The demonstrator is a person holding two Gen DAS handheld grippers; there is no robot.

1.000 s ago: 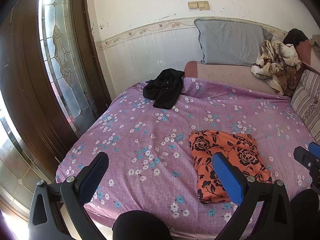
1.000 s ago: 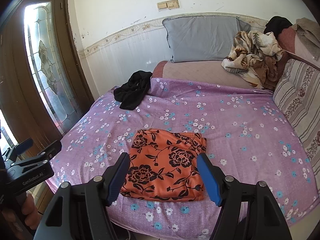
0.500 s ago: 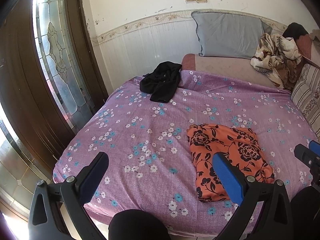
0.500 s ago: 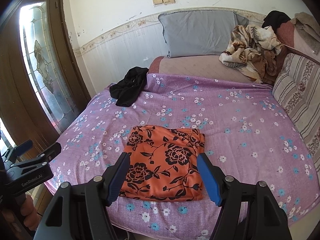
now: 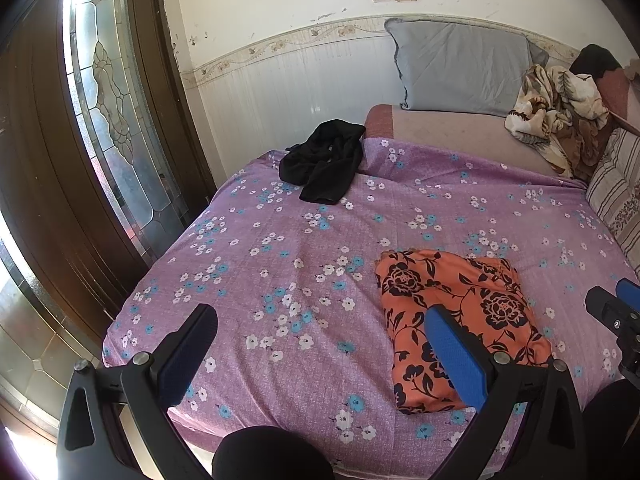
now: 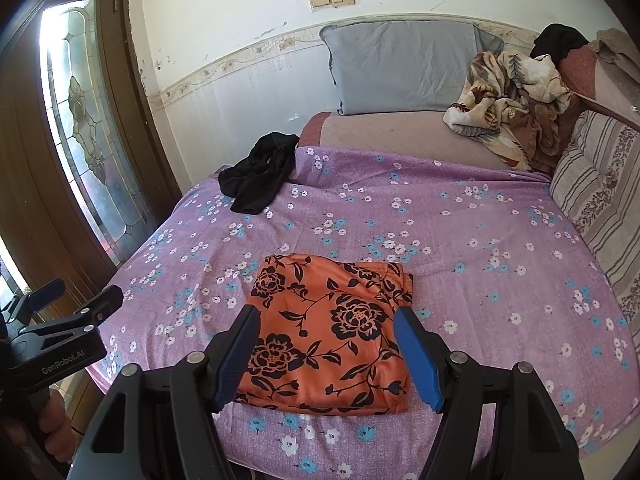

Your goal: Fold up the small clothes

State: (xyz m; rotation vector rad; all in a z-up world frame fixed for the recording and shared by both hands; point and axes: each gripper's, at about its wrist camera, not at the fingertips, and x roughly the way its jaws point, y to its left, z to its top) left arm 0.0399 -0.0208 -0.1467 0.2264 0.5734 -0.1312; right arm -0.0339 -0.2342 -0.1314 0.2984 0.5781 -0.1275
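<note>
An orange garment with black flowers (image 6: 332,332) lies folded into a flat rectangle on the purple flowered bedsheet (image 6: 480,240), near the front edge. It also shows in the left wrist view (image 5: 460,320). My right gripper (image 6: 326,344) is open and empty, held above the garment's near half. My left gripper (image 5: 320,344) is open and empty, held above bare sheet to the garment's left. A crumpled black garment (image 5: 324,164) lies at the sheet's far left corner; it shows in the right wrist view too (image 6: 260,176).
A grey pillow (image 6: 404,64) leans on the back wall. A crumpled floral blanket (image 6: 508,100) and a striped cushion (image 6: 600,184) are at the right. A wooden door with patterned glass (image 5: 112,120) stands left of the bed.
Both grippers have drawn slightly up and back from the bed, still open. The orange garment has not moved.
</note>
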